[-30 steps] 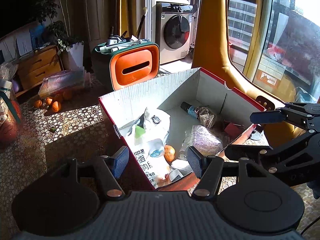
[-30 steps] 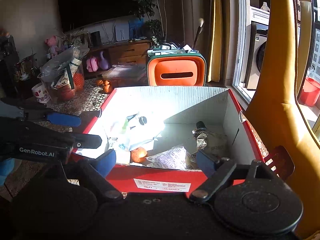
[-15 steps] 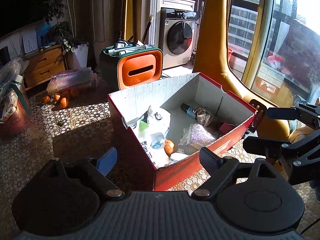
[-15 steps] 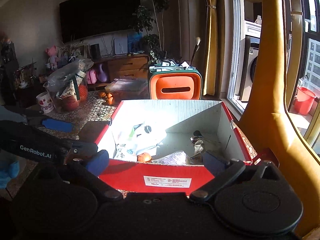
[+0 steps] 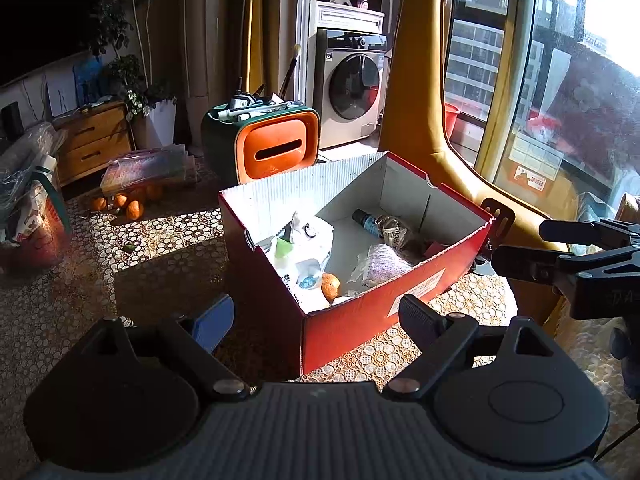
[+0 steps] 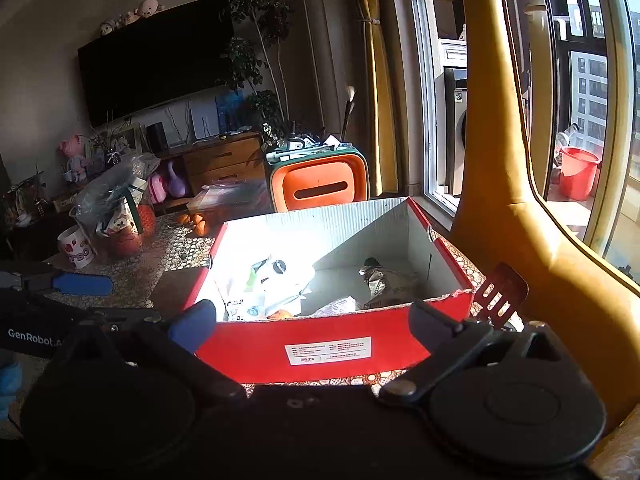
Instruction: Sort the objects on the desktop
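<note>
Red cardboard box [image 5: 360, 312] on lace-covered tabletop [image 5: 160, 236], open top, holding white pouch [image 5: 304, 248], orange fruit [image 5: 330, 285], dark bottle [image 5: 366, 218], crumpled wrappers. Left gripper [image 5: 316, 316] released, jaws just widened, nothing between pads, near box's near corner. Right gripper [image 6: 312, 320] released, jaws spread wide, empty, facing box's near labelled wall. Orange bin [image 6: 318, 186] beyond box, far side.
</note>
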`<state>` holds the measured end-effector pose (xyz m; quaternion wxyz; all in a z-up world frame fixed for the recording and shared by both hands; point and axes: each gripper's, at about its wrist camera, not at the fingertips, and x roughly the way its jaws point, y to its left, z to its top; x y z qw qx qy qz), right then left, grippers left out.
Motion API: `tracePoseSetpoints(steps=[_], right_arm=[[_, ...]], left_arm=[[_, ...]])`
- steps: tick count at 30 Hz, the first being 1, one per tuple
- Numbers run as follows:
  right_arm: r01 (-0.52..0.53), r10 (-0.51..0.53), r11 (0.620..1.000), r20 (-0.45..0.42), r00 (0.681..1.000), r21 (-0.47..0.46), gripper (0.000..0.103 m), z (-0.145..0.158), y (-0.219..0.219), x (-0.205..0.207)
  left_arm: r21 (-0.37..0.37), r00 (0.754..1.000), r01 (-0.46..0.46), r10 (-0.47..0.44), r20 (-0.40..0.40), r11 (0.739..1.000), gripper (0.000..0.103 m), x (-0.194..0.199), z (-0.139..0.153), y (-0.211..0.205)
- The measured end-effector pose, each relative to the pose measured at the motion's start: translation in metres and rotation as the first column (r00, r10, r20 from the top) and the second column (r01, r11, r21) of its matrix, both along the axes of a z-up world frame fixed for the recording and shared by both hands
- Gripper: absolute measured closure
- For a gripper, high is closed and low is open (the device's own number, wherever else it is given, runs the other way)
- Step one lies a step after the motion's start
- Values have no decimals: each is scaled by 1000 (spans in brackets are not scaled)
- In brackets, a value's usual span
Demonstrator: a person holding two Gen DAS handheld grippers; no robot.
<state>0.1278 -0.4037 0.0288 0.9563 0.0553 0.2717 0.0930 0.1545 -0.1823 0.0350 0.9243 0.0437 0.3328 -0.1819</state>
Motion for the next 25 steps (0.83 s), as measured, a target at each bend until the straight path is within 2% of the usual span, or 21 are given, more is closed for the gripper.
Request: tracePoseSetpoints(steps=[19,25], right_arm=[[56,-56,998,2,998,-26,1,-7,0,-31],[60,-60,998,0,998,0,1,-6,0,-37]], left_arm=[[-8,1000,-2,2,-5,1000,13,-9,-3,-1],[-7,1000,0,0,-3,1000,13,-13,-3,-2]])
